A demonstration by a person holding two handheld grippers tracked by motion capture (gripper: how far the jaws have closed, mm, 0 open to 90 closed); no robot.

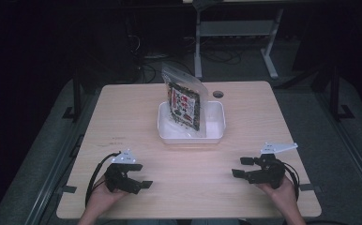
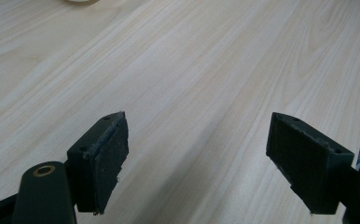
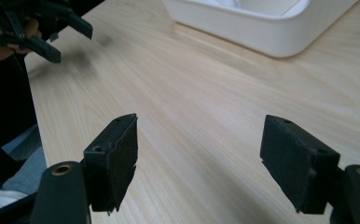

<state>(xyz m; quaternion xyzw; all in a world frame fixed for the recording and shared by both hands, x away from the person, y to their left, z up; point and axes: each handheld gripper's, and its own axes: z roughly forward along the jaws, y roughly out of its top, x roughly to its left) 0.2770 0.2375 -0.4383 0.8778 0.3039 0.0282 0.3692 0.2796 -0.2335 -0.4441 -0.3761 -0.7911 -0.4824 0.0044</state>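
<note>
A white tray [image 1: 215, 132] sits at the middle of the wooden table, toward the far side. A clear snack bag [image 1: 184, 105] with a dark printed label stands in it and leans back to the left. My left gripper [image 1: 141, 176] rests near the front left, jaws open and pointing right, with bare wood between them [image 2: 197, 135]. My right gripper [image 1: 238, 167] is at the front right, jaws open and pointing left, nothing between them [image 3: 199, 123]. The right gripper view looks across to the tray's wall [image 3: 262, 32] and the left gripper [image 3: 71, 43].
A round cable hole [image 1: 218, 94] lies in the tabletop beyond the tray. Light wood [image 1: 193, 173] spans the space between the two grippers. The table's front edge [image 1: 188, 216] runs just behind both hands. A desk frame [image 1: 235, 28] stands in the dark behind.
</note>
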